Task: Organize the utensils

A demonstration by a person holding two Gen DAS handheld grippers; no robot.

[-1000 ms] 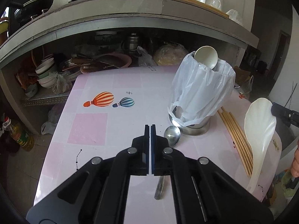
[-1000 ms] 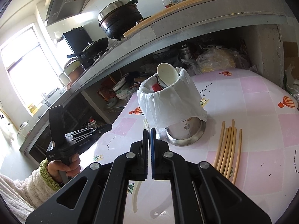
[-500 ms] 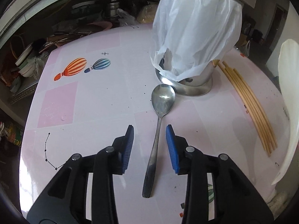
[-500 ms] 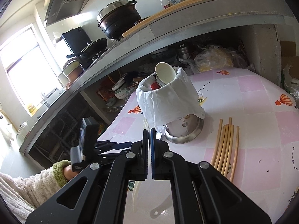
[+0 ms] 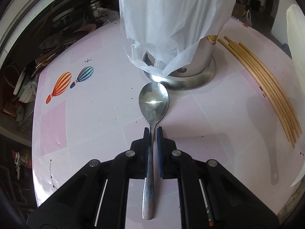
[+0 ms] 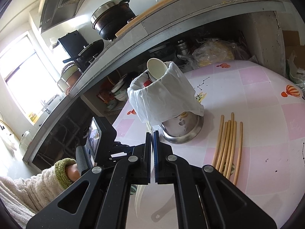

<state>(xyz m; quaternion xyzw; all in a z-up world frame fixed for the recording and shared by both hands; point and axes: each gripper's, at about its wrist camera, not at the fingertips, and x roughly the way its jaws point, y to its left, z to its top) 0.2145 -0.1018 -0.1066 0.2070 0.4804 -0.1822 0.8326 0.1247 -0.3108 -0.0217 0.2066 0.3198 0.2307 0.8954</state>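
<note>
A metal spoon lies on the pink table, its bowl touching the base of the steel utensil holder, which wears a white plastic bag. My left gripper points down over the spoon. Its jaws are closing, with the pads against the handle's neck. My right gripper is shut on a white rice paddle, which also shows as the paddle blade at the far right. A white spoon stands in the holder.
Several bamboo chopsticks lie on the table right of the holder, seen too as the chopsticks in the right wrist view. A person's fleecy sleeve is at lower left. A counter with pots runs behind; a cluttered shelf lies under it.
My left gripper dropped and tipped down toward the metal spoon, opened astride its handle, then closed in on it. The right gripper with the paddle barely moved.
</note>
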